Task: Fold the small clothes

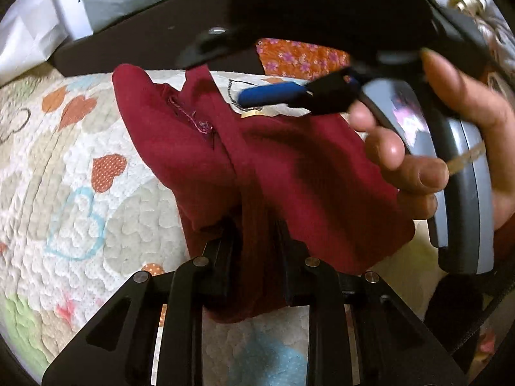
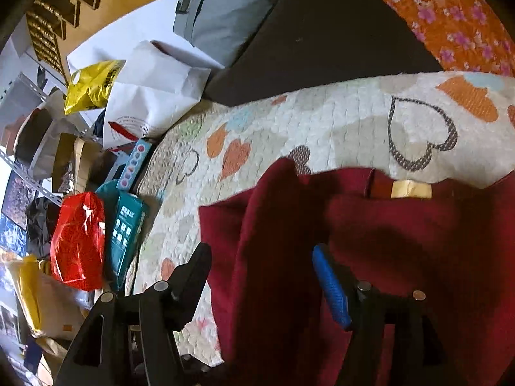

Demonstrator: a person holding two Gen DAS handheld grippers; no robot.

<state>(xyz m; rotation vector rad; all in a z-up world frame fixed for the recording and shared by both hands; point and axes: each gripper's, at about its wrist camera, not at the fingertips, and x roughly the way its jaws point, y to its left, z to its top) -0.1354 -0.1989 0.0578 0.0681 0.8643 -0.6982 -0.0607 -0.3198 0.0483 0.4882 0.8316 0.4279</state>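
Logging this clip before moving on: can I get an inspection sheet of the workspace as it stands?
Surface: quilt with heart print.
Job's things: maroon garment, bunched and partly lifted.
Clutter: bags and boxes beside the quilt.
Grippers: left hand-held gripper shut on the garment; right hand-held gripper open, cloth between its fingers; a hand holds it.
Cables: nothing seen.
Surroundings: dark board, orange floral cloth, grey cushion.

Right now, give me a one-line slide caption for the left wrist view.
Left gripper pinching a bunched maroon garment above the heart-print quilt, right gripper close beyond.
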